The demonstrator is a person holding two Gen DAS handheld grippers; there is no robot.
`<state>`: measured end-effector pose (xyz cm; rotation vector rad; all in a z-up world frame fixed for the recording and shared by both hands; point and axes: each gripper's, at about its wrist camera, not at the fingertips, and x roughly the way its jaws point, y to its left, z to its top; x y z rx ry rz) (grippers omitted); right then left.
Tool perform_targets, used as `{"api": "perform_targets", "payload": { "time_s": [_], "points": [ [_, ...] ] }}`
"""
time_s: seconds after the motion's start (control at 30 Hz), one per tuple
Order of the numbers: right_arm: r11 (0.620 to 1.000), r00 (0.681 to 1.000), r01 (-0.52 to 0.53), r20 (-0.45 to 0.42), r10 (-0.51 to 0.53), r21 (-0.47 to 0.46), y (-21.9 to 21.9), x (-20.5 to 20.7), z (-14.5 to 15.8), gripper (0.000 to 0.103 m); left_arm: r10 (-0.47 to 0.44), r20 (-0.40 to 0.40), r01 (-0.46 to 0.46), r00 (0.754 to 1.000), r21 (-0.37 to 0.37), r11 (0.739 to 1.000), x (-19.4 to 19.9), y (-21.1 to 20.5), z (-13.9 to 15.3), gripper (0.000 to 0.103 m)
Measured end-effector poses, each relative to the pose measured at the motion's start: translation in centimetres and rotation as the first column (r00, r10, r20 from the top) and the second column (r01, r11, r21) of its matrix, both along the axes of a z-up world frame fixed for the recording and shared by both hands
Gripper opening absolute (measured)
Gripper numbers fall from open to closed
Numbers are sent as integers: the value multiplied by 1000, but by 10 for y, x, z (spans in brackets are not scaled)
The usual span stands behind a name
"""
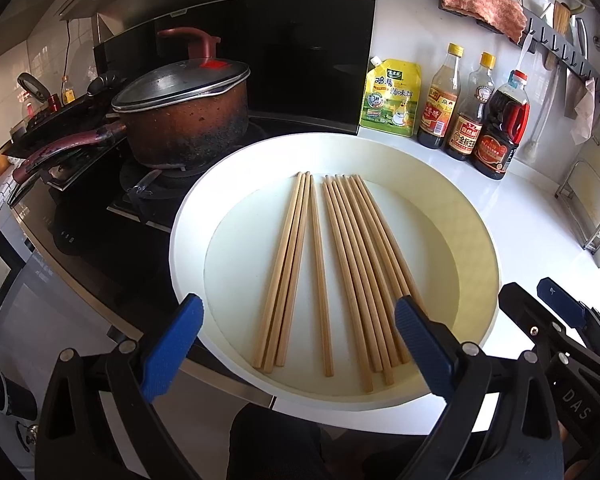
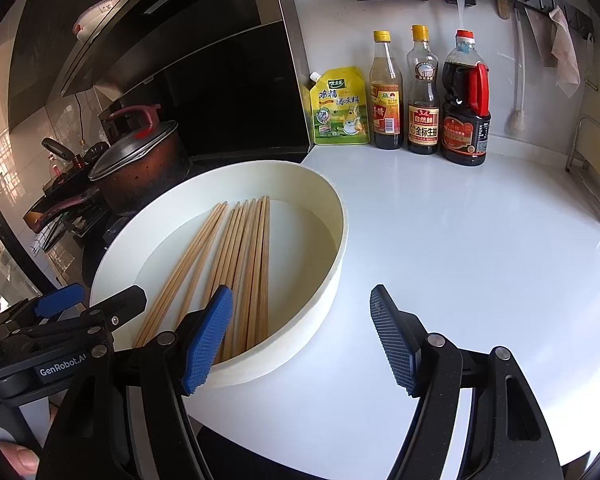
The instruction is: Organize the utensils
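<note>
Several wooden chopsticks (image 1: 320, 276) lie side by side in a shallow round white basin (image 1: 188, 216) on the counter; they also show in the right wrist view (image 2: 236, 264), inside the basin (image 2: 340, 240). My left gripper (image 1: 300, 344) is open and empty, hovering over the near ends of the chopsticks. My right gripper (image 2: 300, 340) is open and empty, just right of the basin's near rim, above the white counter. The right gripper (image 1: 560, 312) shows at the left view's right edge, and the left gripper (image 2: 80, 308) at the right view's left edge.
A lidded brown pot (image 1: 184, 120) and pans sit on the black stove left of the basin. A yellow seasoning pouch (image 1: 392, 100) and three sauce bottles (image 1: 472, 116) stand at the back wall. A hook rail with a cloth (image 1: 484, 4) hangs above. A wire rack (image 1: 592, 208) stands right.
</note>
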<state>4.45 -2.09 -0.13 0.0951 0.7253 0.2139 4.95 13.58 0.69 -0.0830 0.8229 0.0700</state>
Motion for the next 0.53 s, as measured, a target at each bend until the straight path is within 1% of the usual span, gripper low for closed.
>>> {"api": "perform_targets", "payload": {
  "time_s": [0.53],
  "points": [
    [1000,1000,-3,-2,3,1,0,-1,-1,68,10,-7,-10,1000,-7,1000,1,-1,-1,96]
  ]
}}
